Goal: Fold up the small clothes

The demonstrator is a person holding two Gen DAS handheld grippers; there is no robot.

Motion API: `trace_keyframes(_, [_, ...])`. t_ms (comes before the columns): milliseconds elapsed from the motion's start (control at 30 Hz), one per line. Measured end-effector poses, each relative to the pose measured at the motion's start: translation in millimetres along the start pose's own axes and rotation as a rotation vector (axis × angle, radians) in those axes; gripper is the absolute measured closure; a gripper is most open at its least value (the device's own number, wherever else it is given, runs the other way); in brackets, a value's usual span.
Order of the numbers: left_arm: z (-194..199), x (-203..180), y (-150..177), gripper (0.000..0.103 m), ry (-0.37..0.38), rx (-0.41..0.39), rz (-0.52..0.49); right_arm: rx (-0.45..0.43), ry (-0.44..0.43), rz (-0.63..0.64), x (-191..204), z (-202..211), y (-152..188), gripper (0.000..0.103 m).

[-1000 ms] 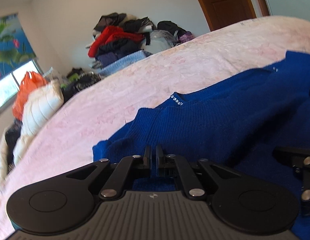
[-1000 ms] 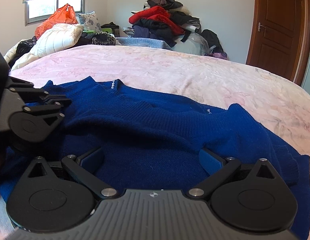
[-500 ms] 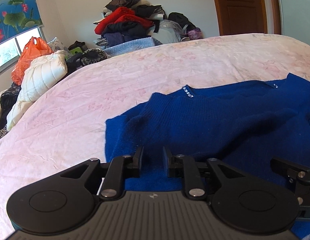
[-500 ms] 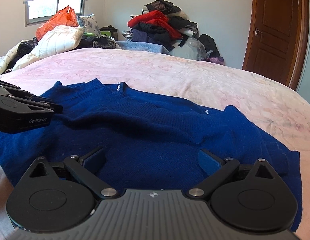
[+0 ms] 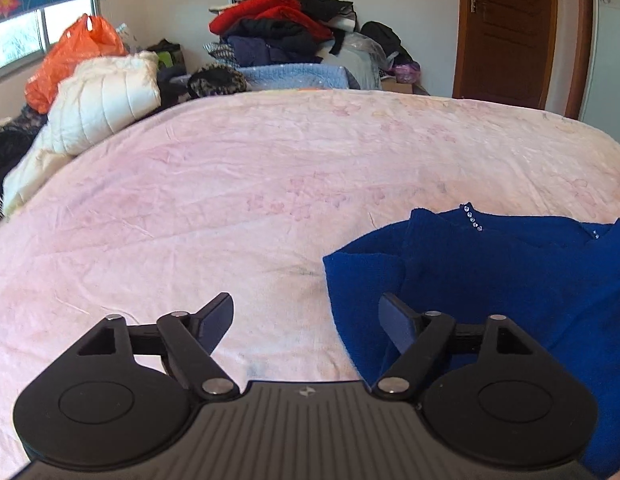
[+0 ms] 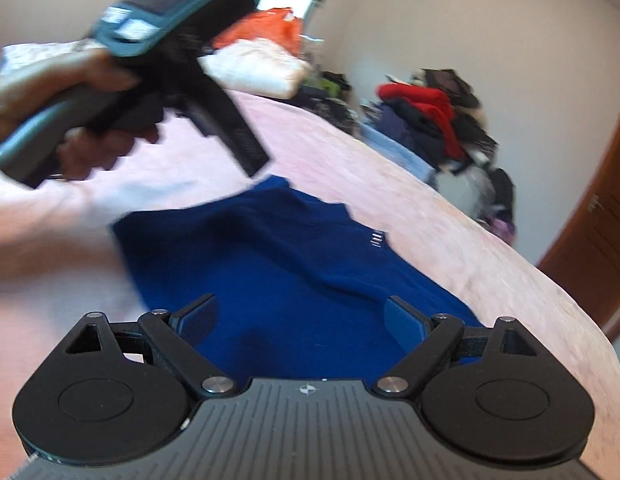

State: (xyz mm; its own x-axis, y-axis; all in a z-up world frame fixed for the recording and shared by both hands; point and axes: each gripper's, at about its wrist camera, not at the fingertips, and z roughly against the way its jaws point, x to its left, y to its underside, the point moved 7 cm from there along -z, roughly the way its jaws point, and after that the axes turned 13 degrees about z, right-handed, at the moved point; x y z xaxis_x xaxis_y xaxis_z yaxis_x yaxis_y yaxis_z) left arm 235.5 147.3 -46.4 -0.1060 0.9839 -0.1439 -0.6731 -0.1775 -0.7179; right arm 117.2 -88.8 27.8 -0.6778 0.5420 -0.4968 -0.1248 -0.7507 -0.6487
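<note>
Left gripper (image 5: 306,316): jaws spread wide, released, holding nothing; the left finger (image 5: 216,320) stands over bare bedspread, the right finger (image 5: 398,322) over the near left edge of the garment; whether it touches the knit cannot be told.

Right gripper (image 6: 300,320): jaws spread wide, released, holding nothing; both pads hang over the garment's near part; contact cannot be told; view tilted and blurred.

Blue sweater (image 5: 490,280): dark blue knit, lying flat on the bed (image 5: 230,200), right of centre in the left wrist view; collar toward the far side, with a short row of small beads (image 5: 472,219); left edge partly folded over itself.

Bed: pink floral bedspread, wrinkled; bare to the left of the sweater.

Hand (image 6: 90,120): the person's left hand gripping the left device's handle, up at the left of the right wrist view, above the bed.

Surroundings: white quilted jacket (image 5: 106,100) and orange bag (image 5: 70,64) at far left; clothes pile (image 5: 282,28) against the far wall; brown door (image 5: 506,32) at far right.
</note>
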Motion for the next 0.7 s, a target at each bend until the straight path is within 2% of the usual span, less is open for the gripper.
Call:
trace_keyframes(67, [-11,5,2,0.022,0.058,0.065,0.05,0.008,-0.036,0.052,17,2,-5,0.013])
trace_keyframes(133, [-22,7,4,0.022,0.109,0.123,0.087,0.027,-0.026,0.115,32,2,-5,0.013])
trace_keyframes(233, [-36,5,7,0.022,0.15,0.188,0.114,0.089,0.048,0.216,48,-8,2,0.013])
trace_keyframes(300, [-44,6,7,0.022,0.175,0.218,0.14,0.095,0.114,0.26,51,-10,2,0.012])
trace_keyframes(400, [-44,10,4,0.022,0.223,0.234,0.199,0.105,0.15,0.253,50,-14,0,0.012])
trace_keyframes(533, [-42,17,2,0.022,0.367,0.275,0.313,0.107,0.179,0.245,50,-17,-1,0.01])
trace_keyframes(633, [-46,14,1,0.022,0.379,0.282,0.324,0.096,0.197,0.238,52,-19,-2,0.009])
trace_keyframes(700, [-45,11,-3,0.022,0.432,0.275,0.342,0.087,0.211,0.243,55,-17,-2,0.009])
